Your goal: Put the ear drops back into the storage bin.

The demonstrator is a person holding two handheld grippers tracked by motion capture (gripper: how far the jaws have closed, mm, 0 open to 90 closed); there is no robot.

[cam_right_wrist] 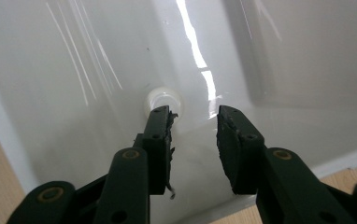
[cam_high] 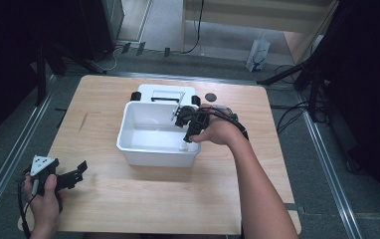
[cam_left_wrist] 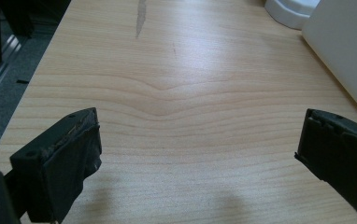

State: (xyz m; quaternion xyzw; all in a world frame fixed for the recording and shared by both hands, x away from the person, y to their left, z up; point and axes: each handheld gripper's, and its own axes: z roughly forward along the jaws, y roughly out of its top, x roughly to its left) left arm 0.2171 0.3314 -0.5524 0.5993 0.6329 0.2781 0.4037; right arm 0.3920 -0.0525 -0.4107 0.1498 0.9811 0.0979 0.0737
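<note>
A white plastic tub (cam_high: 128,122) stands in the middle of the wooden table (cam_high: 128,199). My right gripper (cam_high: 188,135) reaches down into it at its right side. In the right gripper view this gripper (cam_right_wrist: 195,112) is open, its jaws a small gap apart with nothing between them. A small white round piece (cam_right_wrist: 162,99) lies on the tub floor just past the left jaw's tip; it is also the small white piece (cam_high: 184,146) in the high view. My left gripper (cam_high: 81,168) rests open near the table's front left corner, jaws wide over bare wood (cam_left_wrist: 202,116).
Behind the tub lies a white flat unit with black corners (cam_high: 165,92), and a small dark disc (cam_high: 210,96) sits to its right. The tub's outer wall (cam_left_wrist: 349,56) stands to the right of my left gripper. A white bag (cam_high: 257,55) stands on the floor beyond the table.
</note>
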